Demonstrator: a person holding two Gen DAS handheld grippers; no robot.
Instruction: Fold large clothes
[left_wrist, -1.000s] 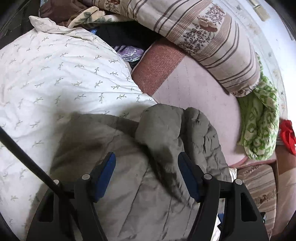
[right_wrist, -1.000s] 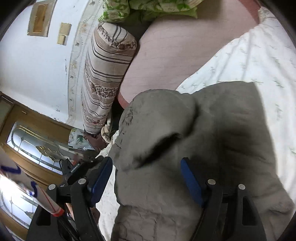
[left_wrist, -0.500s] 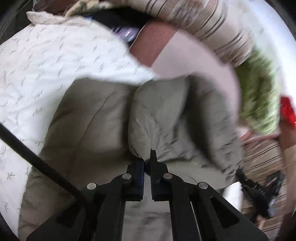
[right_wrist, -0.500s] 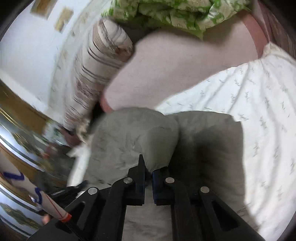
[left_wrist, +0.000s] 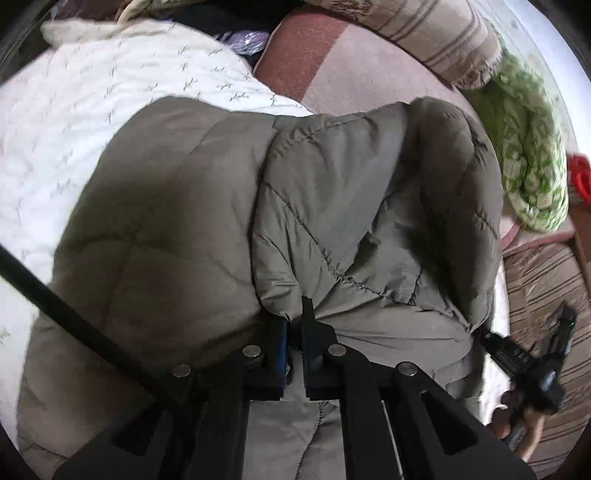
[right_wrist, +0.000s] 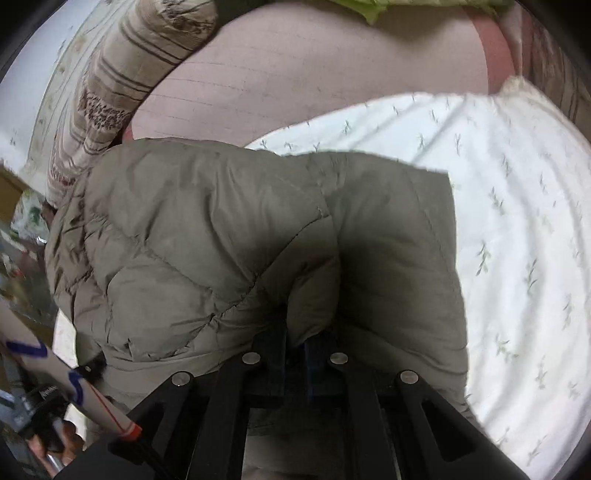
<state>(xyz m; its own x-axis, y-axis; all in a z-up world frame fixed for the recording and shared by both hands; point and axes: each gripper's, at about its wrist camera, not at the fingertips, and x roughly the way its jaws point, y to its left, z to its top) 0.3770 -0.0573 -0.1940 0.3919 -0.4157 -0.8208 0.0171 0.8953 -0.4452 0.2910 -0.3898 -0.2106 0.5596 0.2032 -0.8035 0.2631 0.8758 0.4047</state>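
Your left gripper (left_wrist: 293, 325) and right gripper (right_wrist: 295, 332) are each clenched on a pinch of the olive padded jacket (left_wrist: 332, 206), lying partly doubled over on the white bedspread (right_wrist: 517, 221); the folding looks unfinished.

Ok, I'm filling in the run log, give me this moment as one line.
phase: fold grasp | left gripper: shut on quilted jacket edge | right gripper: shut on jacket fold | jacket lies on white leaf-print duvet
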